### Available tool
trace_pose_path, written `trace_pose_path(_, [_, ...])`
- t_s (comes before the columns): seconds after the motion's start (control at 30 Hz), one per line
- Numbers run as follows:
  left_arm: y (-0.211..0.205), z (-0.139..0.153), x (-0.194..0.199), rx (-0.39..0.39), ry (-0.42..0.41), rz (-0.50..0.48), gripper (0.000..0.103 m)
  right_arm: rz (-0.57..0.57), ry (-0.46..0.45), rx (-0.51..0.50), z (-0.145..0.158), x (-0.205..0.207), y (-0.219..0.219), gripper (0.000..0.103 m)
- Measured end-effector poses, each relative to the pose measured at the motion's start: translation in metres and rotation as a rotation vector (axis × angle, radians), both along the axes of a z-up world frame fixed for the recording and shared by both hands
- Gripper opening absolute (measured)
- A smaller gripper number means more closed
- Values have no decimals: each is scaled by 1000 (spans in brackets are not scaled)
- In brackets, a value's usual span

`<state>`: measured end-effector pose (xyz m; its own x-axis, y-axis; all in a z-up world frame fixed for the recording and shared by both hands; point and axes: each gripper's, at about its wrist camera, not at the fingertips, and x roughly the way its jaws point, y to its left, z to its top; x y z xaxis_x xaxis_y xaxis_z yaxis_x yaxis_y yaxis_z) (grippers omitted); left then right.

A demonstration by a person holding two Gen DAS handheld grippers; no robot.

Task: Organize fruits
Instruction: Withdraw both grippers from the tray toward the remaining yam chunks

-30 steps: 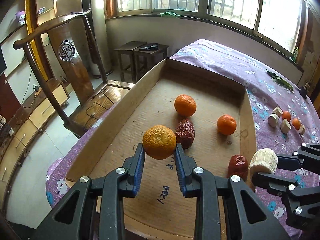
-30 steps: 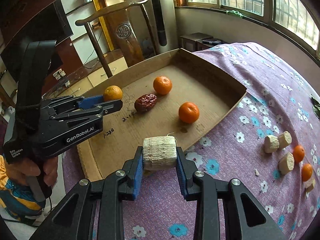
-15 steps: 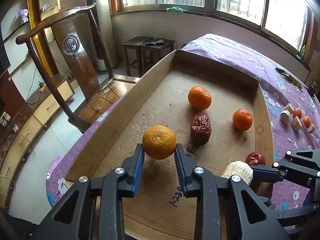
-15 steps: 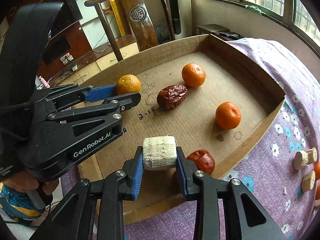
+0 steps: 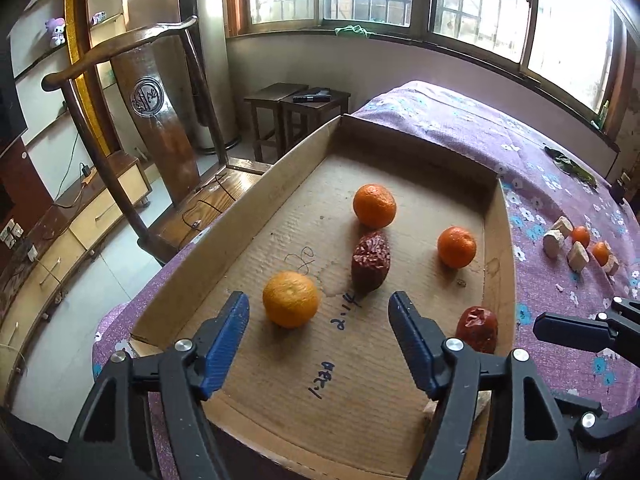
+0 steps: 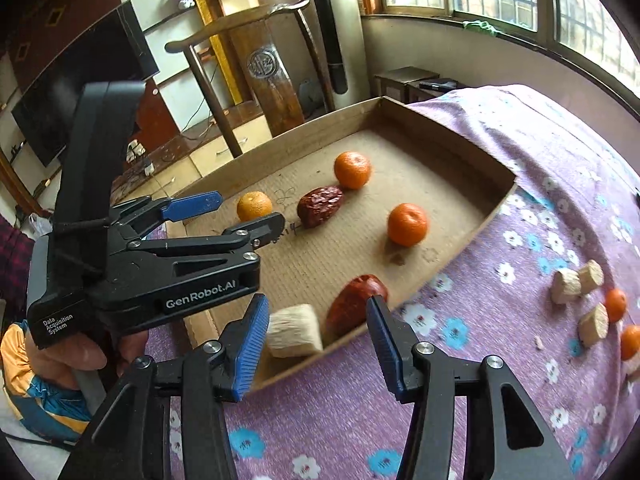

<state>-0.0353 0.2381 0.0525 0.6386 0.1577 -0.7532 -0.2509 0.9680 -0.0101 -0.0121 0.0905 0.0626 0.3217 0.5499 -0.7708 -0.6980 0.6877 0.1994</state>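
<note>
Both grippers (image 5: pixel 318 334) (image 6: pixel 316 340) released; yam (image 6: pixel 294 330) sits against box rim (image 6: pixel 452 258).

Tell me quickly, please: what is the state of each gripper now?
Left gripper: open, holding nothing; the yellow-orange mandarin lies on the box floor between its fingers.
Right gripper: open, holding nothing; the pale chunk rests in the box.

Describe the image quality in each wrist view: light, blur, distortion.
Left wrist view: sharp; daylight blows out the windows, fisheye bends the cardboard tray, and soft shadows sit under the oranges. Right wrist view: slight motion blur on the oranges and tablecloth, dark vignette in the corners.
</note>
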Motion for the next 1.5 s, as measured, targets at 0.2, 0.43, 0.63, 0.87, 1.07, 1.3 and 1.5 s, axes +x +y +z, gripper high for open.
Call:
trace_pose_path(0.2, [-34,9,-3,4,-30,-56,80,-108,-7,10,7,-2,-40,65])
trace_pose_path(0.43, [-80,11,0,-18,-37,-146,81,-244,-19,7,10,-3,-93,71])
trace_pose_path(0.63, [-125,11,1,-19,-38,-236,82,-337,-27,-31,11,-5,-135,81])
trace_pose_path(0.87, [-167,10,6,-9,-27,-316,82,-440,3,-23,5,-9,-187,85])
trace_pose_path(1.07, [-188,6,16,-22,-9,-343,82,-531,-8,43,10,-19,-233,88])
trace_pose_path(1.3, [-210,6,31,-44,2,-409,82,-623,-23,67,17,-18,-270,93])
trace_pose_path(1.5, [-229,2,50,-62,25,-431,82,-649,-21,16,16,-11,-280,93])
